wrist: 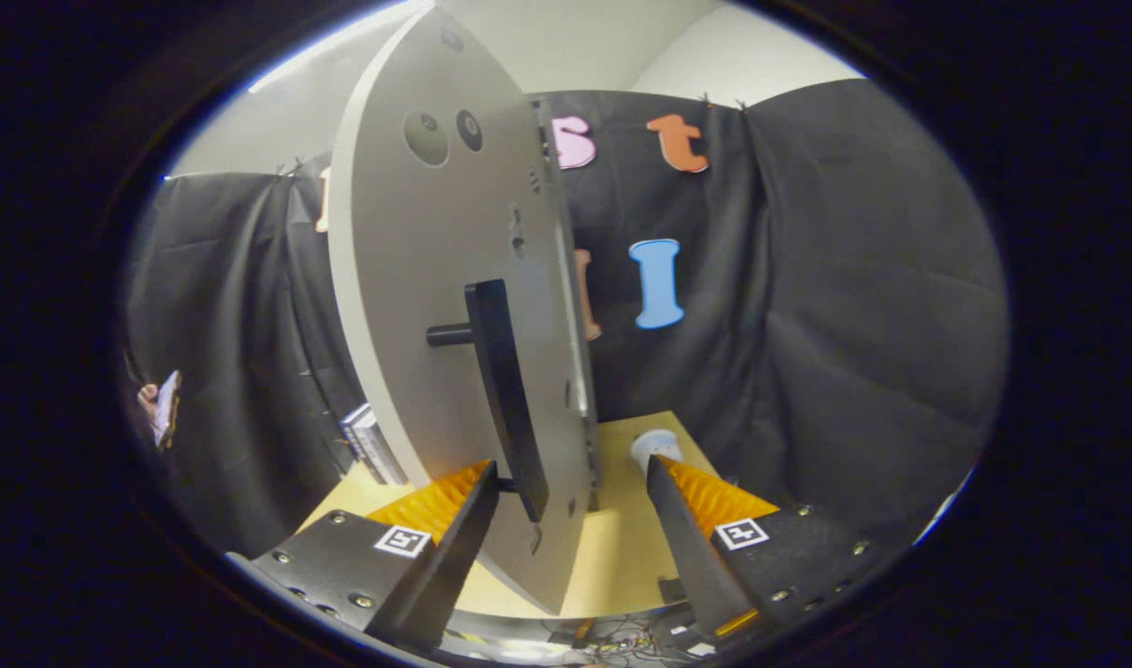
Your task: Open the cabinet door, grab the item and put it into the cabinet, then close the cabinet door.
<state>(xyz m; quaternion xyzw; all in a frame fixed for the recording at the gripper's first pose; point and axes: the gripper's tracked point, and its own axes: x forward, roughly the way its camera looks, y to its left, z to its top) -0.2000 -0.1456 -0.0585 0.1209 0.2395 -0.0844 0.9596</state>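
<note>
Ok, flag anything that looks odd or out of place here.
Nothing stands out. The cabinet door stands ajar, edge-on between the open gripper fingers, its black handle intact. A white cup sits upright on the table beyond.

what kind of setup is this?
Likely a staged recording booth, not a home: black cloth wall, a freestanding grey cabinet door with a black bar handle on a small light wooden table. The open tool straddles the door's edge.
</note>
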